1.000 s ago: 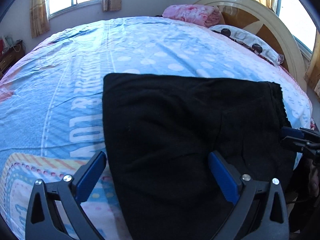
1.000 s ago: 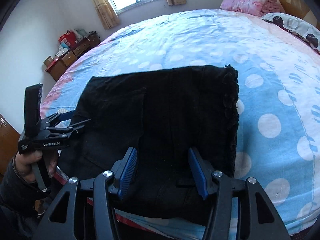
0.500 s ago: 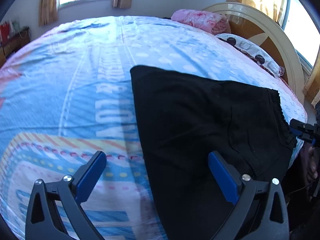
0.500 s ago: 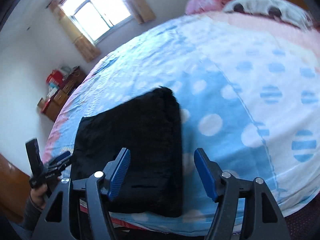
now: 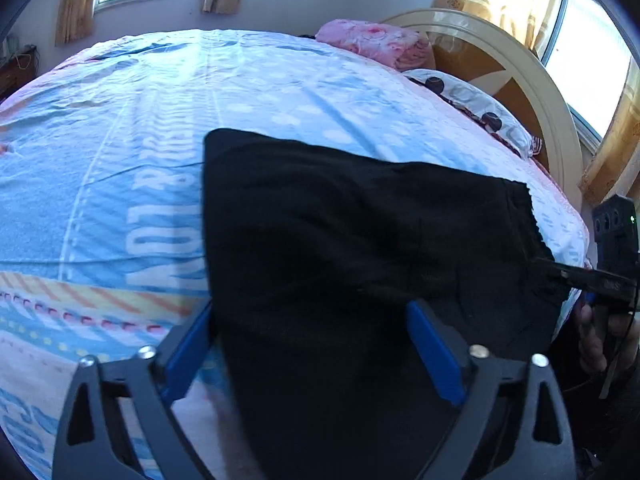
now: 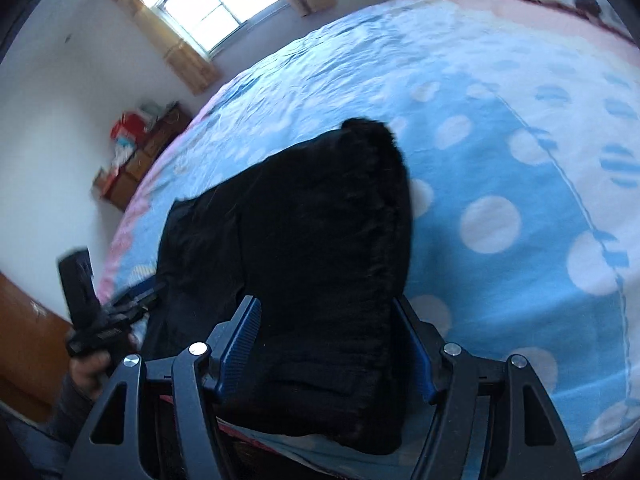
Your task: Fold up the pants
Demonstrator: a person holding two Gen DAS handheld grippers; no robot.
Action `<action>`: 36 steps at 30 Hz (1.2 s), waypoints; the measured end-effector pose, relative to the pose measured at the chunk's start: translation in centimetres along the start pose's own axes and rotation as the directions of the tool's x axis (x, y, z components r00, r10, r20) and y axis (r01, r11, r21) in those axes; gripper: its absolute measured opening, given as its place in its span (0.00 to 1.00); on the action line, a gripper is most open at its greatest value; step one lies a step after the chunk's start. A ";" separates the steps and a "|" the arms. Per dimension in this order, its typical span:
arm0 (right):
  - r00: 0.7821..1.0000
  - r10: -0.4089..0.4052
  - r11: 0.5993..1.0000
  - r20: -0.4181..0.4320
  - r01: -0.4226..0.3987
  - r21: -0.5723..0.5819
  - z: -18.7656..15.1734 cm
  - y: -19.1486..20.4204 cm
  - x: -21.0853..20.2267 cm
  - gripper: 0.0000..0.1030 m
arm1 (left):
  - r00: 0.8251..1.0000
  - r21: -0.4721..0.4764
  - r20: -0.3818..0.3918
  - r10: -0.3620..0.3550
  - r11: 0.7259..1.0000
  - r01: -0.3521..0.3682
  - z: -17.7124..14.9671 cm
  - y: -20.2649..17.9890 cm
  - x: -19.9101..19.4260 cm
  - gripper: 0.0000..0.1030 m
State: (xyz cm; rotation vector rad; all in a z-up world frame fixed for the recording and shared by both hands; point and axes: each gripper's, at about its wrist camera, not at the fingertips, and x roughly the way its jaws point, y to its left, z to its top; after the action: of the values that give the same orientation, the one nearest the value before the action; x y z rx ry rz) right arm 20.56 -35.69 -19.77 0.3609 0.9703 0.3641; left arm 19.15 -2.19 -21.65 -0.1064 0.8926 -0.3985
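Observation:
The black pants (image 5: 340, 240) lie folded in a rough rectangle on the blue patterned bedspread (image 5: 120, 140), near the bed's front edge. My left gripper (image 5: 308, 352) is open, its blue fingers straddling the pants' left front corner. My right gripper (image 6: 326, 346) is open too, its fingers straddling the pants' right end (image 6: 320, 240). In the right wrist view the left gripper (image 6: 136, 298) shows at the pants' left edge. In the left wrist view the right gripper (image 5: 560, 274) shows at the pants' right edge.
A pink blanket (image 5: 376, 42) and a dotted pillow (image 5: 472, 108) lie by the curved wooden headboard (image 5: 520, 76). A low cabinet with boxes (image 6: 136, 160) stands by the far wall under a window (image 6: 216, 4). A wooden panel (image 6: 28, 332) stands left of the bed.
Both grippers have moved in close to the pants; their open fingers now straddle the left and right ends of the cloth. The pants have not visibly moved.

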 end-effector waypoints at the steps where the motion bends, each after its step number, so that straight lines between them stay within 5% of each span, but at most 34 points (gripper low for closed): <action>1: 1.000 -0.005 1.000 0.003 0.004 0.019 0.1 -0.4 0.0 0.47 | 1.000 0.019 0.001 0.011 1.000 -0.011 0.0 -0.3 0.2 0.89; 2: 1.000 0.017 0.998 0.008 -0.017 0.064 0.2 -1.4 0.0 0.36 | 1.000 0.023 0.007 0.018 1.000 -0.018 0.1 -0.3 0.3 0.84; 4: 0.997 0.081 0.988 0.011 -0.082 0.131 0.2 -2.9 0.0 0.29 | 1.000 0.019 0.022 -0.004 1.000 0.004 0.1 -0.2 0.0 0.63; 6: 0.997 0.079 0.991 0.016 -0.080 0.111 0.1 -2.5 -0.2 0.24 | 0.998 0.017 0.021 -0.054 0.998 0.054 0.3 -0.2 -0.3 0.29; 8: 0.999 0.030 0.999 0.022 -0.031 0.039 0.1 -0.7 -0.7 0.22 | 0.996 -0.007 0.019 -0.084 0.996 0.084 0.4 -0.1 -0.6 0.21; 16: 0.996 0.053 0.994 0.072 -0.046 -0.100 2.1 4.9 -3.5 0.19 | 0.988 -0.058 0.095 -0.123 0.990 0.129 0.9 0.7 -3.9 0.15; 21: 0.997 0.072 0.976 0.037 -0.062 -0.210 5.3 9.4 -2.5 0.18 | 0.982 -0.084 0.169 -0.084 0.991 0.100 2.0 3.4 -7.3 0.14; 27: 0.985 0.167 0.931 -0.041 -0.171 -0.321 10.9 16.9 3.3 0.18 | 0.968 -0.128 0.239 0.082 0.990 -0.053 2.8 10.0 -12.3 0.13; 36: 0.950 0.266 0.835 -0.165 -0.313 -0.452 16.4 30.1 14.6 0.18 | 0.897 -0.267 0.282 0.341 0.926 -0.268 3.3 20.5 -16.6 0.13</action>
State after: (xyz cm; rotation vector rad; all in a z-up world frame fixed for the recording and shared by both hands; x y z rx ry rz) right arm 37.80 -4.76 -8.31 0.0374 0.8847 0.8877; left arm 18.43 22.74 -12.57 -0.2275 0.6100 0.0197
